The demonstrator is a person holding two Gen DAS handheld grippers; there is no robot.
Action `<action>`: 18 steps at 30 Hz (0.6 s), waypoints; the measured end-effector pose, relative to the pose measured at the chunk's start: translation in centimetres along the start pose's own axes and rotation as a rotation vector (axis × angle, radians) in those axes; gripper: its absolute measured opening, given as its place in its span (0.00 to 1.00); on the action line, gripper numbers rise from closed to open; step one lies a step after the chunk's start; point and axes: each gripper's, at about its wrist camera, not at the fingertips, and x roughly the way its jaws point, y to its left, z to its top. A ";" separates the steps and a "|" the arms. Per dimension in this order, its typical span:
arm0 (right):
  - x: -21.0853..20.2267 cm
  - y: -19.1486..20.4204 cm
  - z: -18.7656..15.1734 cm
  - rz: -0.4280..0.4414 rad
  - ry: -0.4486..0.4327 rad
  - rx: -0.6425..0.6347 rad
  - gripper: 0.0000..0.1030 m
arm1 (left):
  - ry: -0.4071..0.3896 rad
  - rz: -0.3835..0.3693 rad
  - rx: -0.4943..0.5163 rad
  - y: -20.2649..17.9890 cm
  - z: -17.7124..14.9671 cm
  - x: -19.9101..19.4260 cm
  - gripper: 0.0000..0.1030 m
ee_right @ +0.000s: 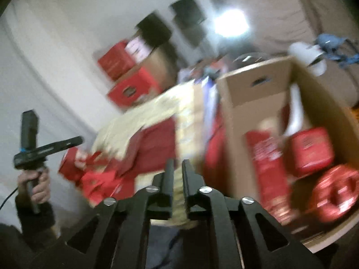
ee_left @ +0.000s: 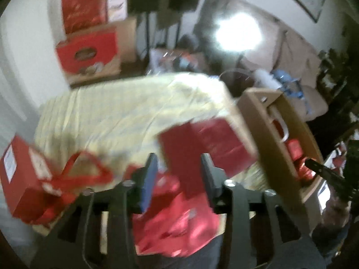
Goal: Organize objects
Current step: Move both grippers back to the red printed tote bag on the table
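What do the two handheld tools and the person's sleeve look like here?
Both tools are black with silver screws at the linkages. The left tool has blue pads; the right tool has black fingers. A black cable trails beside the person's hand, which wears a dark sleeve.

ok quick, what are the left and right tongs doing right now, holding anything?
Left tongs: open, gripping nothing; red packaging lies behind the gap.
Right tongs: slightly open, nothing held.

The counter [ee_left: 107, 112] is covered with a pale yellow cloth. Directly on it: a red box [ee_left: 21, 179] at the left edge, a flat red packet [ee_left: 215, 143] near the middle, and an open cardboard box [ee_left: 264, 125] at the right edge.
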 end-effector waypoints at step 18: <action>13.2 10.2 -8.2 0.143 0.305 0.027 0.34 | 0.161 -0.144 -0.085 8.0 -9.1 6.1 0.56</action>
